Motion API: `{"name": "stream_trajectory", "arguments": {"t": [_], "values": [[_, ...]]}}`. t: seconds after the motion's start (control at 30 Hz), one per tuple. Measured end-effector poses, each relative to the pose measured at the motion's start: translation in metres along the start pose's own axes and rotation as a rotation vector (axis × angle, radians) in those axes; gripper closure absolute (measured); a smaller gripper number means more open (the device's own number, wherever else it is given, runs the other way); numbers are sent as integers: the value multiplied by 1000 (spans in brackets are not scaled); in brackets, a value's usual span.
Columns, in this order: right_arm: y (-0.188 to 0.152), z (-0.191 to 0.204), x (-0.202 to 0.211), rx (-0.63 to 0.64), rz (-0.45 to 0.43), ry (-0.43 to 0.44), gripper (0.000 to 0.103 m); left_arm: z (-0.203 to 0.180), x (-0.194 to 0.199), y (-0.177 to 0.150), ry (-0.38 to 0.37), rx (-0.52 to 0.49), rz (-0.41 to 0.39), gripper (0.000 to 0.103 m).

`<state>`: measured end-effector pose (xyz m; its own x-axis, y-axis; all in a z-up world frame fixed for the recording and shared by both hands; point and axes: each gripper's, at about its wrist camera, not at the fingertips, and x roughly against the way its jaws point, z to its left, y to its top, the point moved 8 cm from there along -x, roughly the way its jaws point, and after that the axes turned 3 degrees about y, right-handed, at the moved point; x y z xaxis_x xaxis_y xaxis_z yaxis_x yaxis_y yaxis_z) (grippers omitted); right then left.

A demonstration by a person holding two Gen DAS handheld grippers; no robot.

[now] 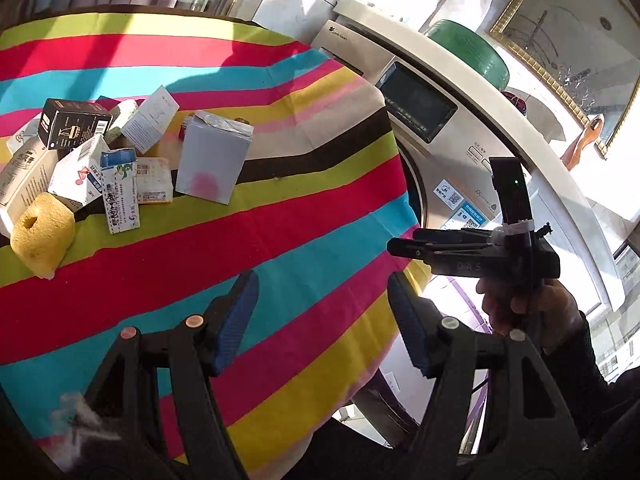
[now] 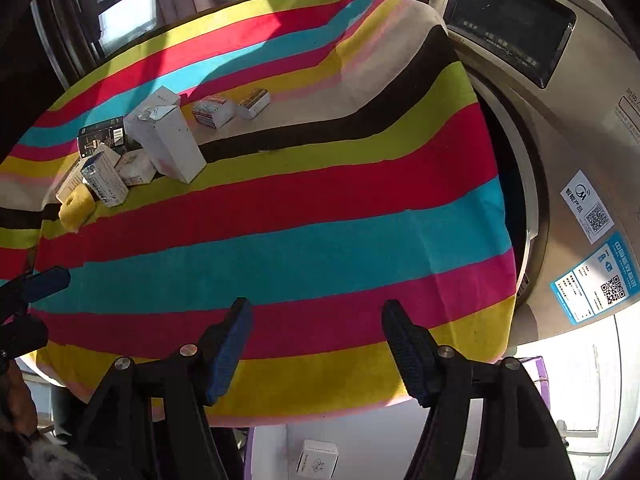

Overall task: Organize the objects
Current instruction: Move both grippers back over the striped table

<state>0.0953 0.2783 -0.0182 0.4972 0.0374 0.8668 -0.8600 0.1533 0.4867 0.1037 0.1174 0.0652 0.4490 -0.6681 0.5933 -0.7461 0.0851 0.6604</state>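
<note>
Clearly both the left hand-held gripper (image 1: 324, 320) and right hand-held gripper (image 2: 316, 344) gape empty above the striped table (image 2: 320, 220), boxes (image 1: 100, 152) clustered well away.

Both the left claw (image 1: 324, 320) and right claw (image 2: 316, 344) gape empty, angled downward.

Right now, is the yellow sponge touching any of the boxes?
Touching. In the left wrist view the sponge sits against the big white box at the pile's near edge, with no cloth showing between them.

A washing machine (image 1: 460, 168) stands beside the striped tablecloth (image 1: 280, 240).
</note>
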Motion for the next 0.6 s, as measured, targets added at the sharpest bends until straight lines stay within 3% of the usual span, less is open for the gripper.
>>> {"name": "stream_trajectory", "arguments": {"t": [0.1, 0.23, 0.3, 0.4, 0.6], "values": [[52, 12, -10, 44, -51, -10, 33, 66, 39, 44, 144, 38, -110, 33], [110, 23, -49, 75, -52, 12, 32, 158, 63, 82, 327, 48, -156, 33], [132, 29, -72, 78, -34, 25, 32, 196, 60, 94, 415, 37, -124, 33], [157, 33, -100, 88, -19, 12, 32, 248, 42, 103, 487, -9, -29, 40], [179, 51, -146, 160, 41, -29, 32, 298, -5, 108, 573, -139, 140, 40]]}}
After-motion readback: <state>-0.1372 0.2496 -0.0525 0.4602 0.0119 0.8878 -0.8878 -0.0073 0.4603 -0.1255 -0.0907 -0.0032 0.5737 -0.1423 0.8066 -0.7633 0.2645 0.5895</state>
